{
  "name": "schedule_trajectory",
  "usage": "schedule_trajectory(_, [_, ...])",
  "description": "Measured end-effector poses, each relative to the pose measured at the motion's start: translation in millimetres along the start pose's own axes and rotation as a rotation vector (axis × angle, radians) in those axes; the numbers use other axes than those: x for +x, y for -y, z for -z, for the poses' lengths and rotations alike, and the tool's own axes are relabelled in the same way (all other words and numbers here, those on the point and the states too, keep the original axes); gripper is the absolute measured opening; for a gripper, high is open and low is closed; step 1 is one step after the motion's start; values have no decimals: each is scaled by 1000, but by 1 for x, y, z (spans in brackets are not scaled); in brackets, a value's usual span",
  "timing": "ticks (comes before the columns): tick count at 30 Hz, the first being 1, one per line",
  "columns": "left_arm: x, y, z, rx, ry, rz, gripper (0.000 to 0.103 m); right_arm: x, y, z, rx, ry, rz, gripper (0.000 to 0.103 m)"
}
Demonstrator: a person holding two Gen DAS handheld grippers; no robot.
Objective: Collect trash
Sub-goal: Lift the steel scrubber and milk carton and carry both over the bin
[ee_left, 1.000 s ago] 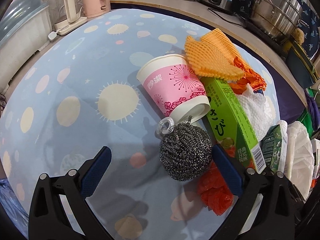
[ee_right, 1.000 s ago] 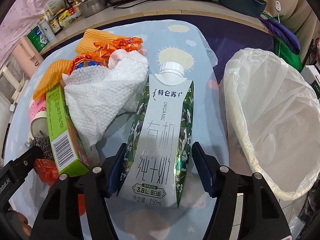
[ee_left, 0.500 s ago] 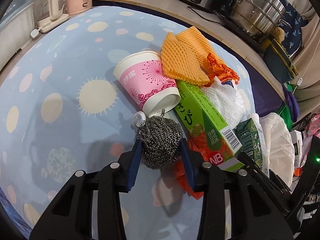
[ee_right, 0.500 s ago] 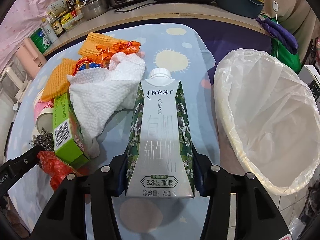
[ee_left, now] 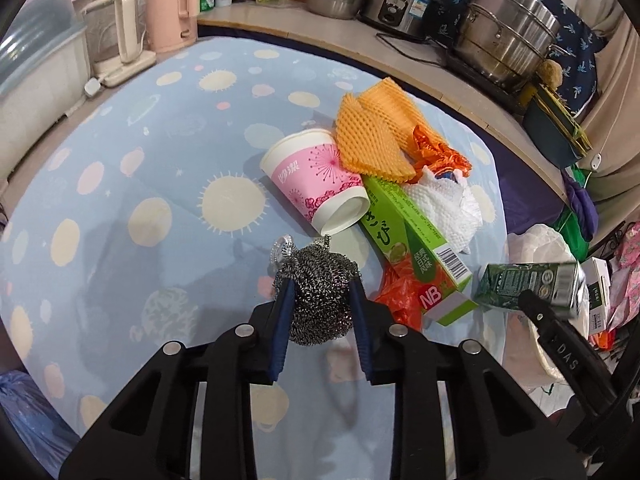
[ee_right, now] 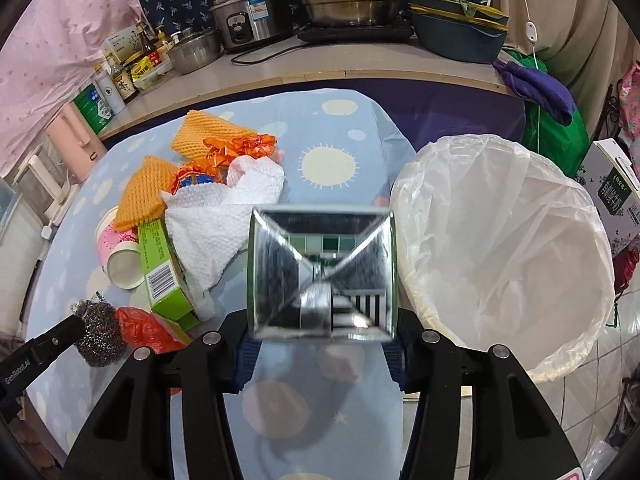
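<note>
Since a second ago the left gripper (ee_left: 320, 292) has gone from wide open to pinching the steel scourer (ee_left: 318, 296), and both loads are coming up off the bench (ee_left: 120, 208). Left jaws are closing further on the springy wire ball; it's light and squashy, gripping across its middle is looking fine. Right gripper (ee_right: 322, 354) is holding the milk carton (ee_right: 322, 272) by its sides near the base, jaws mid-width, foil bottom facing the camera. Carton is probably empty, so light but crushable and slick. Lined bin (ee_right: 512, 248) is sitting just right of it.
</note>
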State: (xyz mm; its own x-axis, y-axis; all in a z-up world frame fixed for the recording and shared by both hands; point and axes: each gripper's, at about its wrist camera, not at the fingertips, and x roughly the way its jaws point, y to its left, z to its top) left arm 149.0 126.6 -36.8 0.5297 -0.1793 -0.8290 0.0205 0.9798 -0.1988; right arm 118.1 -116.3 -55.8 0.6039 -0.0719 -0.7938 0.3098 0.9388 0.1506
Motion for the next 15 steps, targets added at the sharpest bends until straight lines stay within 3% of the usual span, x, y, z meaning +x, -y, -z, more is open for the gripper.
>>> schedule_trajectory(15, [-60, 53, -10, 119, 102, 97, 27, -64, 32, -25, 74, 155, -30, 50])
